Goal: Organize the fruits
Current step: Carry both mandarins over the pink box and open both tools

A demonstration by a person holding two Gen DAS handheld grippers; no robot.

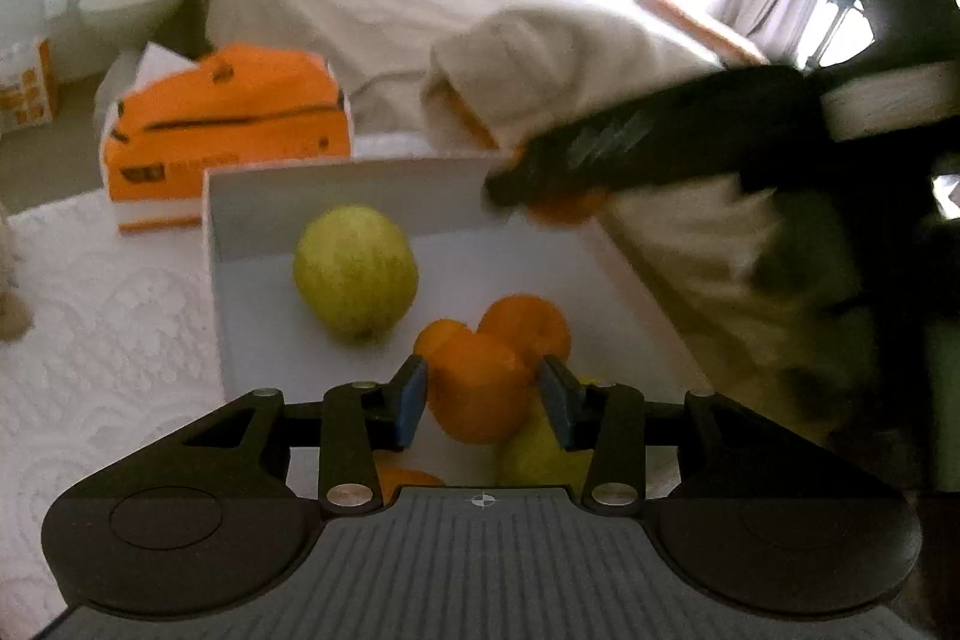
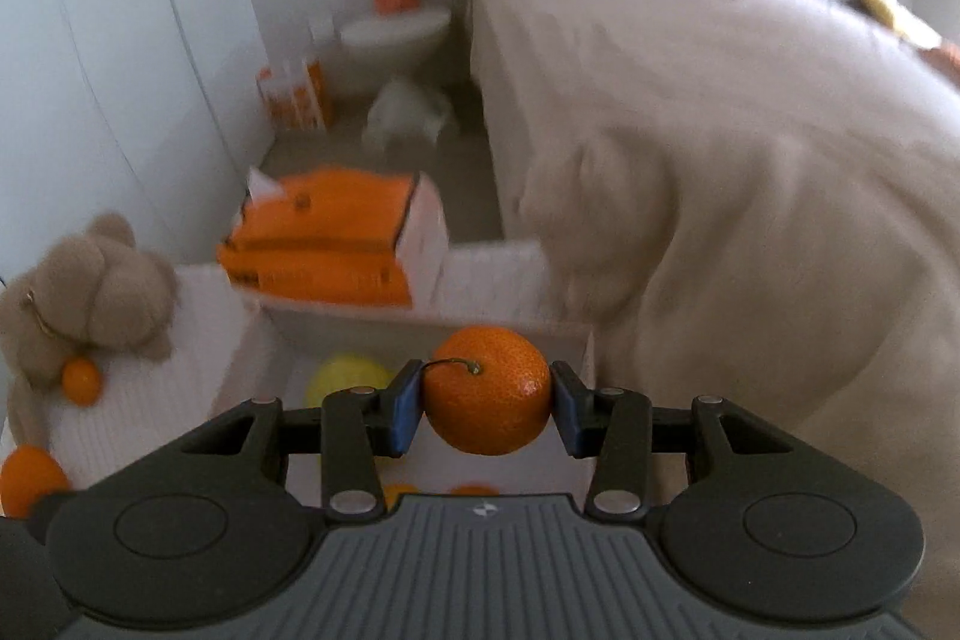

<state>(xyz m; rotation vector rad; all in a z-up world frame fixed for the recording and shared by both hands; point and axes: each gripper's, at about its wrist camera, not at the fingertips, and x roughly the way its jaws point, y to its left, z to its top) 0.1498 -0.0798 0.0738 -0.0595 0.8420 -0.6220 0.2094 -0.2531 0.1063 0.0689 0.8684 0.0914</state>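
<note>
While the right gripper (image 2: 487,403) clamps a mandarin (image 2: 487,388) over the box (image 2: 579,358), early release could bounce it out; the left gripper (image 1: 483,403) hangs slack over the fruit inside.

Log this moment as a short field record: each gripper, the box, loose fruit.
right gripper: shut on a stemmed orange, over the box
left gripper: an orange between its blue pads, contact unclear
white box: holds a green fruit and several oranges
loose fruit: one small orange by the plush toy
</note>
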